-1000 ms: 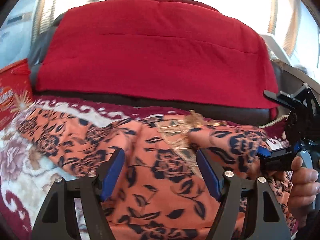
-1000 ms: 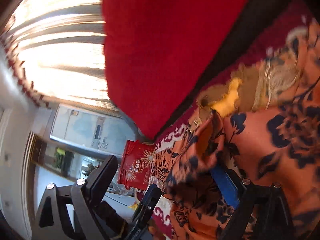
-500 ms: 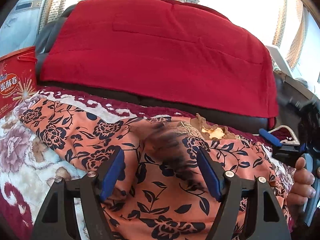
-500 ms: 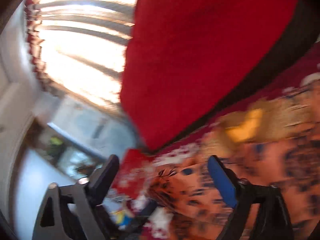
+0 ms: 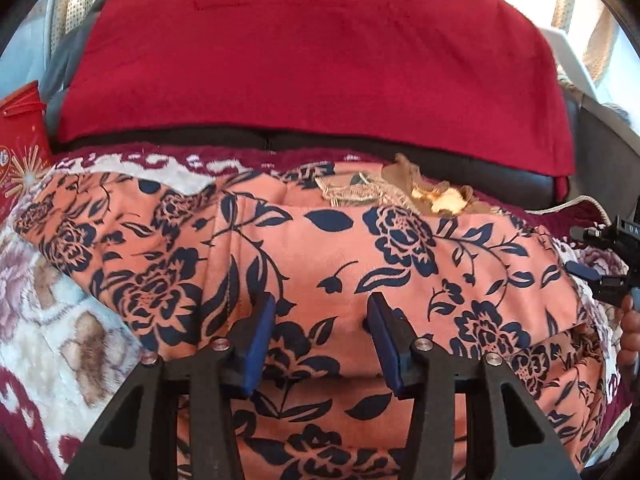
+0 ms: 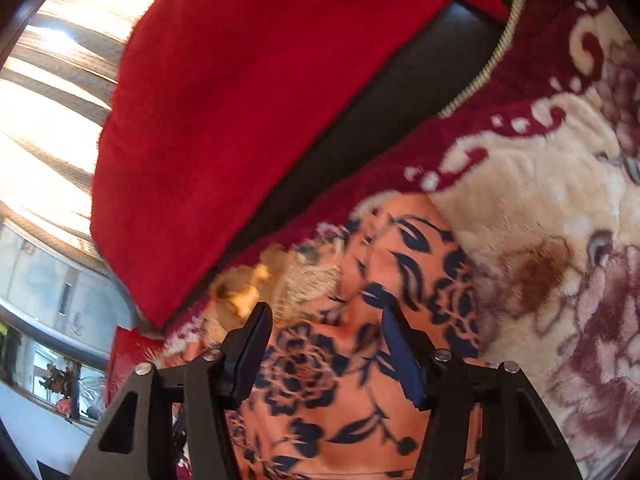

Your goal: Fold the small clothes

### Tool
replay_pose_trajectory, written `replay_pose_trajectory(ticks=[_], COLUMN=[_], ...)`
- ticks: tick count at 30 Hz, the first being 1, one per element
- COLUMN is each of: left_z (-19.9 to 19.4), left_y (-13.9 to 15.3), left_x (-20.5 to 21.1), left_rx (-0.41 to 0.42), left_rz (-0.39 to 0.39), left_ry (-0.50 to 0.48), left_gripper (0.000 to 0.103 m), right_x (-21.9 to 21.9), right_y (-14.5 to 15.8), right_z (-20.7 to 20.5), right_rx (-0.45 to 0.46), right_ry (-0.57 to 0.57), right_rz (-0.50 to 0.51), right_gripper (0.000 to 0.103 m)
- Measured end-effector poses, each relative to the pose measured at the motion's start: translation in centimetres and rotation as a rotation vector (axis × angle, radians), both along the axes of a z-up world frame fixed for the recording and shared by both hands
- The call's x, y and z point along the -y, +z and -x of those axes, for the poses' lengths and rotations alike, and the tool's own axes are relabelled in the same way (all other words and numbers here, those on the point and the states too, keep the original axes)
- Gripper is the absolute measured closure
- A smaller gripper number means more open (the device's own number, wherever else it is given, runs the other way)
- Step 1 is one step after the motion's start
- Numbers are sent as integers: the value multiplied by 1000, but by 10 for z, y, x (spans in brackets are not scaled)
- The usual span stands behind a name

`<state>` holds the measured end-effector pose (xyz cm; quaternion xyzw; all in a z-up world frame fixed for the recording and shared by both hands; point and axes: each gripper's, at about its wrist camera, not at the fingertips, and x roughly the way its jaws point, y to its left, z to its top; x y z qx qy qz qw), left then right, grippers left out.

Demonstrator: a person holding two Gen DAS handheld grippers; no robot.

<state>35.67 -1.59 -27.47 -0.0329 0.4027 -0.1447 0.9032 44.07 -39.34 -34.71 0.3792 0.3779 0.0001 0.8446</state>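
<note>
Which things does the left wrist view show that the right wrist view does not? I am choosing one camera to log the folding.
Only the left wrist view shows the right gripper from outside, with part of the person's hand beneath it, and the garment's left sleeve spread out.

Only the right wrist view shows the wide cream and maroon blanket beside the garment's right edge, and a window ledge with flowers.

Both show the orange floral garment, its beige lace collar, the red cover behind, and the red box. In both, closing jaws hover with garment fabric between them, pads not pressing.
</note>
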Motion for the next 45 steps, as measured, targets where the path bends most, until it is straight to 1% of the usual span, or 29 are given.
replay_pose_trajectory(ticks=[1,3,4,5,6,8,10,12,13,14,18,20,22,23,24,25,27,28,29,30,31,33,34,35,36,39,41,43,45], left_z=[-2,-4,-5,-6,-7,-7,-9,-9,-8,-8,-7,-7,-7,-7,-7,-6,-6,-5,-4,-3,-2,-3,-5,-7,-8,-10,-10,-11,-13], left_y=[-3,-9,-11,-12,-12,-11,-11,-12,-12,-11,-11,-11,-10,-9,-7,-5,0,2,5,6,6,1,-2,-4,-5,2,5,7,12], left_x=[3,10,11,10,7,2,-1,0,1,2,4,3,3,2,3,3,4,6,9,11,15,22,24,24,20,-2,-22,-49,-83], left_rx=[-4,-12,-18,-20,-25,-34,-45,-47,-45,-44,-38,-37,-31,-25,-17,-8,15,29,43,56,67,58,44,35,31,45,42,44,53], left_rz=[-25,-88,-99,-92,-75,-41,-13,-11,-15,-18,-25,-23,-19,-16,-13,-11,-7,-5,-8,-16,-36,-85,-103,-107,-92,-42,-2,34,64], left_ry=[6,13,14,16,19,20,20,21,21,19,19,18,22,24,28,31,34,31,28,22,11,-8,-12,-14,-10,60,123,200,302], left_gripper=[54,55,55,55,55,55,55,55,55,55,55,55,55,55,55,55,55,55,55,55,55,55,55,55,55,54,49,39,36], right_x=[-2,-5,-5,-8,-8,-4,4,13,18,19,21,15,1,-7,-12,-20,-25,-23,-18,-10,-1,24,36,54,61,45,22,-1,-34], right_y=[-3,-11,-15,-16,-13,-8,3,10,9,6,-13,-20,-20,-18,-16,-8,3,8,10,8,4,-11,-16,-22,-19,17,32,36,31], right_z=[-2,-7,-11,-13,-15,-13,-8,-3,-2,-4,-12,-20,-21,-25,-23,-21,-15,-12,-10,-10,-9,-9,-9,-5,1,18,20,15,10], right_rx=[-15,-80,-107,-115,-127,-114,-60,-60,-63,-74,-106,-132,-133,-134,-134,-127,-110,-98,-97,-114,-140,-227,-246,-237,-194,19,93,104,87], right_ry=[11,12,14,9,-21,-69,-96,-119,-122,-120,-62,-50,-39,-6,-2,-17,-61,-88,-111,-122,-147,-267,-285,-280,-284,-224,-141,-59,65], right_rz=[17,102,142,183,261,340,334,360,365,364,281,332,398,448,482,559,644,683,693,682,684,758,713,564,502,452,419,399,387], right_gripper=[43,44,45,52,63,63,60,38,34,33,33,35,61,78,89,90,92,92,93,99,101,103,103,103,103,100,100,100,100])
